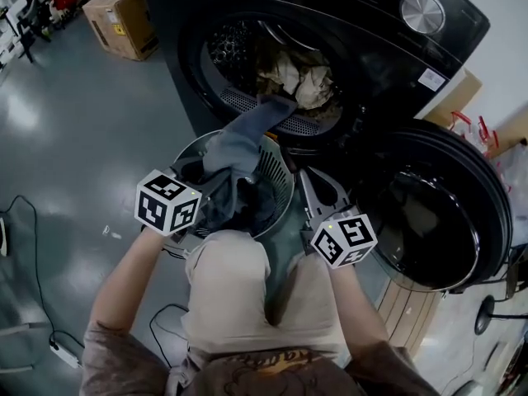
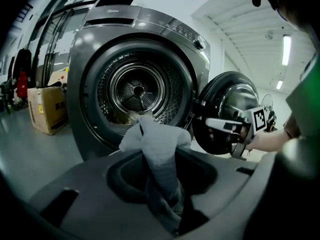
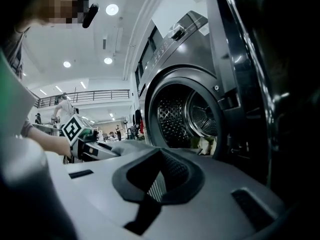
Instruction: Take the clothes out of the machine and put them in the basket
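Transfer underway: your left gripper's (image 2: 167, 209) fingers pinch a grey garment (image 2: 155, 144) over the basket (image 1: 282, 170), while your right gripper's (image 3: 152, 186) fingers stand apart, empty. Next, lower the garment and release it inside.

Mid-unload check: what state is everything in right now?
Black front-loading machine's round door: swung open.
Beige clothes: inside the drum.
Grey garment: held over the basket, one end by the machine's opening.
Round grey slatted basket: holding dark clothes.
Left gripper: jaws shut on the garment.
Right gripper: jaws open, empty.
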Action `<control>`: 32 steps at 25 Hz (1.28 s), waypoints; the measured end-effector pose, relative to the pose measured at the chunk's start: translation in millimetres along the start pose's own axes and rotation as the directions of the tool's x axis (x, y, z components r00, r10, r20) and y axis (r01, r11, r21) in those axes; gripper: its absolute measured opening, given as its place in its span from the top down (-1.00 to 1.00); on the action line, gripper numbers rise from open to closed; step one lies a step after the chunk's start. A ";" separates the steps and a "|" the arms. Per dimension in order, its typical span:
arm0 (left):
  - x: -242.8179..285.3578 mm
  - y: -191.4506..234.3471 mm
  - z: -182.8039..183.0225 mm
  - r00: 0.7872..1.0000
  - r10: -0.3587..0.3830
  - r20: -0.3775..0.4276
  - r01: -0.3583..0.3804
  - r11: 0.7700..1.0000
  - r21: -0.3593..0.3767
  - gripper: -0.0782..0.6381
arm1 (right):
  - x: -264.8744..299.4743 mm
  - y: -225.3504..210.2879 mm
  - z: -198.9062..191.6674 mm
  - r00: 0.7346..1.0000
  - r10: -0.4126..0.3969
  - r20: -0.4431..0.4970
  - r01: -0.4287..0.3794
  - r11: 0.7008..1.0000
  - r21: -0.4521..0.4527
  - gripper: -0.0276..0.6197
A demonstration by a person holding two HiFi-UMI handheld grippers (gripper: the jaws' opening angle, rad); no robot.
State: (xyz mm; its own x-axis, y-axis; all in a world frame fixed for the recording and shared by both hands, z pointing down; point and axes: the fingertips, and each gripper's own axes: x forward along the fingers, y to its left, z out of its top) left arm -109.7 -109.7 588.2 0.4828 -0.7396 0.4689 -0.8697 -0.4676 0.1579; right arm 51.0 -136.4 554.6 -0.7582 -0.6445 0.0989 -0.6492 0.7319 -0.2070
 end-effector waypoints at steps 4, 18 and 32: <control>2.2 8.4 -12.5 0.997 0.060 -0.041 -0.060 0.998 0.013 -0.17 | -1.0 -2.1 -0.7 1.000 -0.001 -0.001 0.001 1.000 0.001 0.92; 40.5 1.2 16.2 0.999 0.039 0.025 -0.041 0.997 0.066 -0.21 | -9.3 -14.0 -4.0 0.999 -0.044 0.011 0.044 0.999 0.011 0.92; 170.9 28.1 88.8 0.989 0.011 0.146 -0.060 0.938 0.340 -0.15 | 2.1 -15.0 -24.2 0.996 -0.083 -0.009 0.083 0.996 -0.033 0.92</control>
State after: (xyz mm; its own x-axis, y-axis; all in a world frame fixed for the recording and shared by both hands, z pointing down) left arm -42.6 -292.2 595.6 0.4834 -0.8071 0.3390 -0.8103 -0.5591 -0.1757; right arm 57.7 -143.4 581.5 -0.7019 -0.7013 0.1247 -0.7116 0.6828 -0.1657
